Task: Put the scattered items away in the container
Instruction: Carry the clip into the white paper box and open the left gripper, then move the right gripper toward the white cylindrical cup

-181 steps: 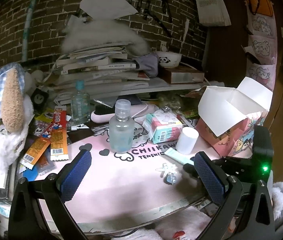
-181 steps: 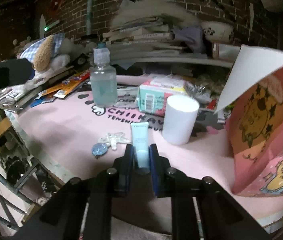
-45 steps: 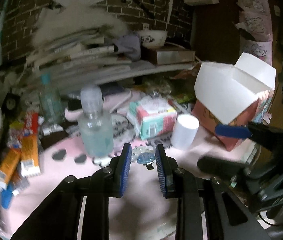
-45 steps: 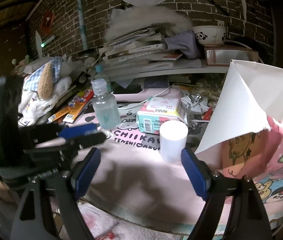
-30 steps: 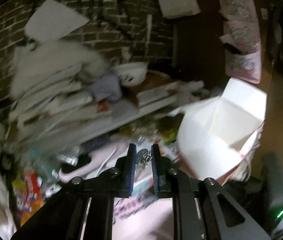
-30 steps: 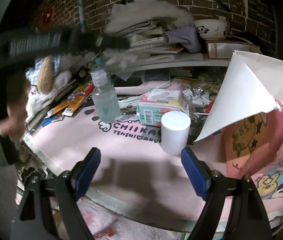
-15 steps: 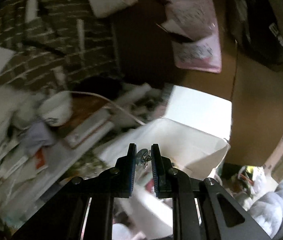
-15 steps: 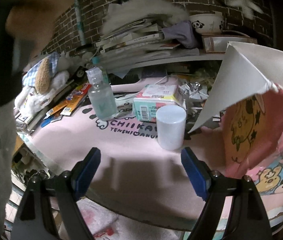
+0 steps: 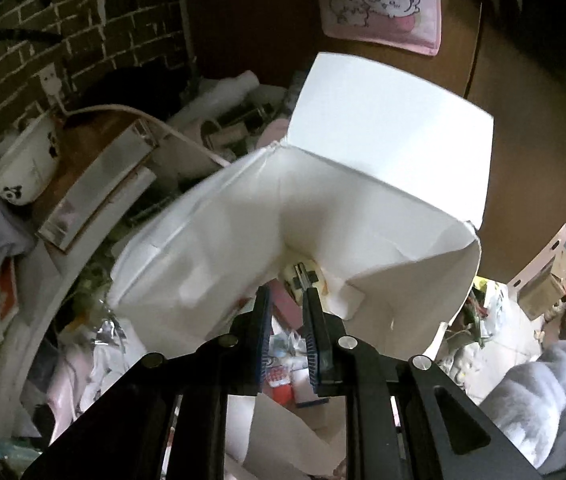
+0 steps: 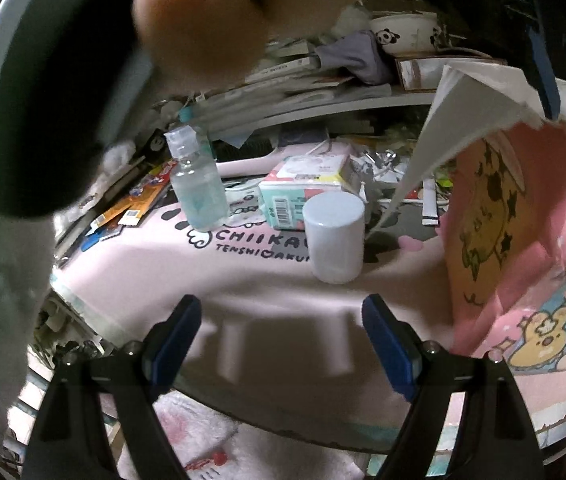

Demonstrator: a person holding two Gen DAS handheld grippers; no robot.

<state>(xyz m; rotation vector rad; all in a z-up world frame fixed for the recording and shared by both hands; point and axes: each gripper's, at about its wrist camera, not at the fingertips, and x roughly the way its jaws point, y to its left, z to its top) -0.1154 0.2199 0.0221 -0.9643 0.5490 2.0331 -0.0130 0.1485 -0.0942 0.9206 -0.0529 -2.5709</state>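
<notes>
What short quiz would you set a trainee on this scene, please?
1. True or false: the right tool is shut on the white cylinder.
2. What lies just behind the white cylinder? A: a tissue pack. B: a mug. C: a shoe.
3. In one word, are the top flaps of the pink box open or closed?

Key: 1 false, its jaws stand wide with nothing between them. 2 A. 3 open.
</notes>
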